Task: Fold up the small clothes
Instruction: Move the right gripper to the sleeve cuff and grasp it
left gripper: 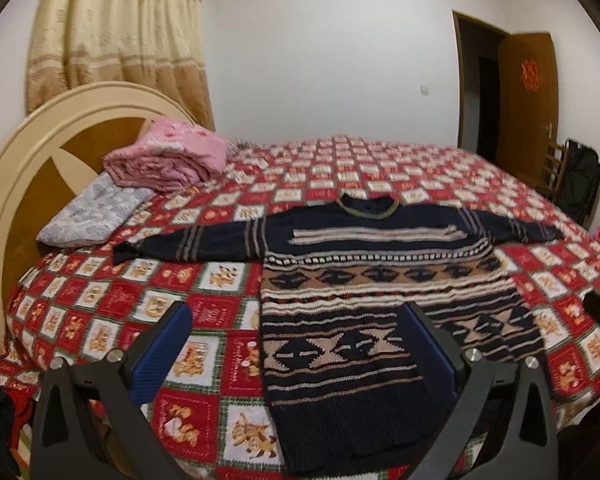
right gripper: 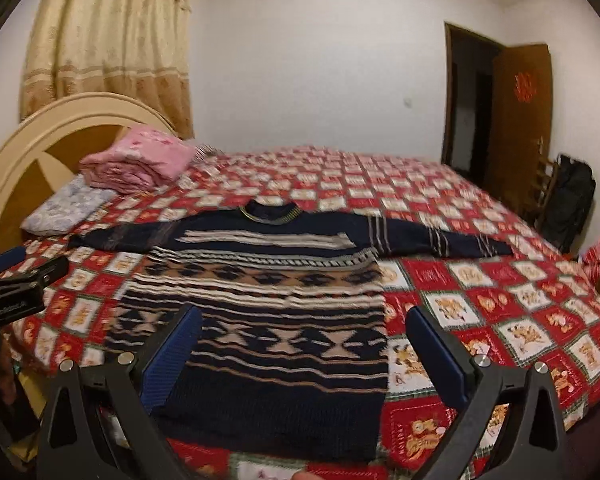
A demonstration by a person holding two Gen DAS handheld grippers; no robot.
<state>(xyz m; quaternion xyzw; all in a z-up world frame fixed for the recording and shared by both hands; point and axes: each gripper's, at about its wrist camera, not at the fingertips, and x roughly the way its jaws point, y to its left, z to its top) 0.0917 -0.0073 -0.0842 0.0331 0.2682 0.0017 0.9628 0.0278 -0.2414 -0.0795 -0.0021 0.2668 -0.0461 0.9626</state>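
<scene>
Left wrist view: left gripper (left gripper: 296,344) with blue-padded fingers spread wide, empty, above the hem | right gripper (right gripper: 304,344) likewise agape, holding nothing | dark navy knitted sweater with beige geometric bands (left gripper: 364,300) lies flat, sleeves outstretched, on red checked bedspread (left gripper: 100,304) | progress: judged unstarted; all folds remain.

Left claw (left gripper: 296,344) and right claw (right gripper: 304,344) both gape, empty.
</scene>
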